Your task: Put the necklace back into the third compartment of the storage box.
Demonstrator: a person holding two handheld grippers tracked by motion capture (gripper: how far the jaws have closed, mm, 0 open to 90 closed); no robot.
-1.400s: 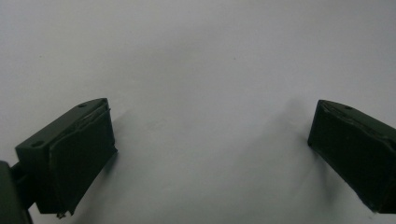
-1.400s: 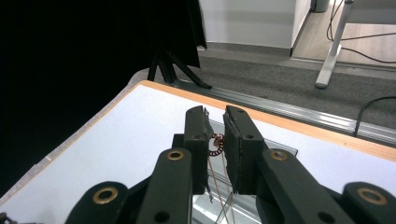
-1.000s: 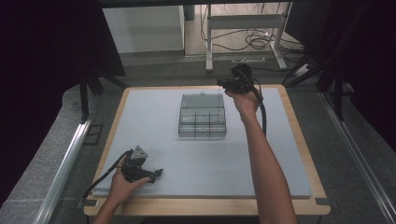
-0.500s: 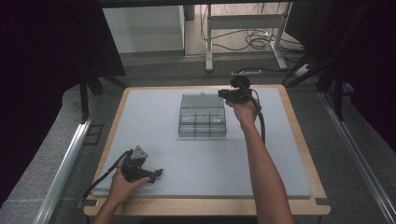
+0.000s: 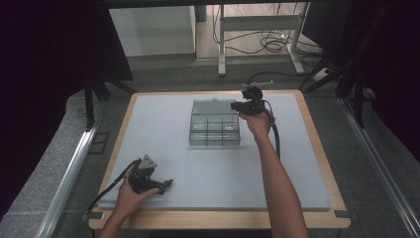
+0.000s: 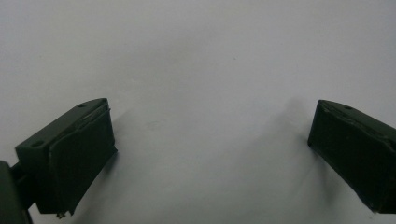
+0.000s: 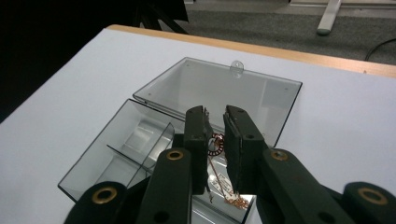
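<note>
— Where's the clear plastic compartment box (image 5: 215, 130)?
— Mid-counter (image 5: 297, 168), lid flat open. The right claw (image 7: 215, 135) hovers narrow above thin copper wire (image 7: 219, 179) inside.
— The left claw (image 6: 205, 154)?
— Spread wide, on matte grey.

One clear box (image 5: 215, 130), two tools: left (image 5: 166, 184), right (image 5: 235, 105)

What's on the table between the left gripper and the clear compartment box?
Nothing: in the high view, only bare table separates the left gripper from the clear compartment box.
</note>
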